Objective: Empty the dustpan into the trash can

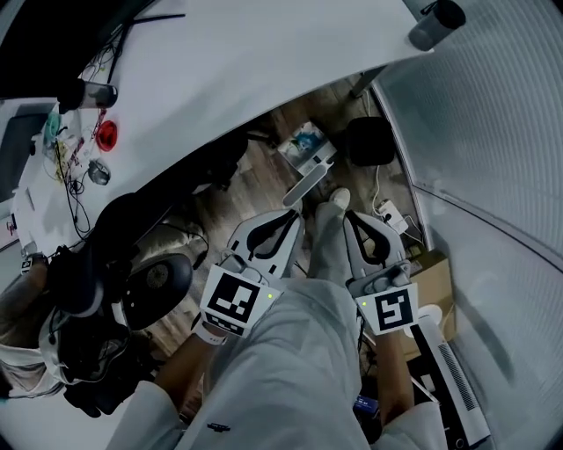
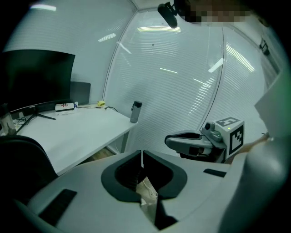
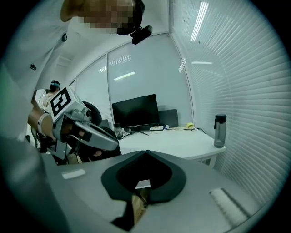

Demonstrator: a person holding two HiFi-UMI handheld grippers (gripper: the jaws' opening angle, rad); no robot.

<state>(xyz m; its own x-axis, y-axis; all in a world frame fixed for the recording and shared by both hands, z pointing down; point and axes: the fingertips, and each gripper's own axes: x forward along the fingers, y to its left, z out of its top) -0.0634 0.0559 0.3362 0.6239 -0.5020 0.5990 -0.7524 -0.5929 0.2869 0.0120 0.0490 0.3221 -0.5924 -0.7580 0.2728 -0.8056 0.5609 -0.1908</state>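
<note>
Jaws shut and empty on both left gripper (image 1: 293, 216) and right gripper (image 1: 350, 218), poised above the floor. Ahead lies the dustpan (image 1: 305, 143), apparently holding pale scraps, its white handle (image 1: 310, 180) pointing toward them. A dark bin (image 1: 368, 141), likely the trash can, stands beside it, contents unseen. The grasp will want jaws opened first and the pan kept level.

The left gripper (image 1: 293, 215) and right gripper (image 1: 354, 220), jaws together, point down at the wooden floor (image 1: 264, 176) either side of the person's leg (image 1: 327, 242). A white surface (image 1: 264, 70) carries a bottle (image 1: 435, 25).
</note>
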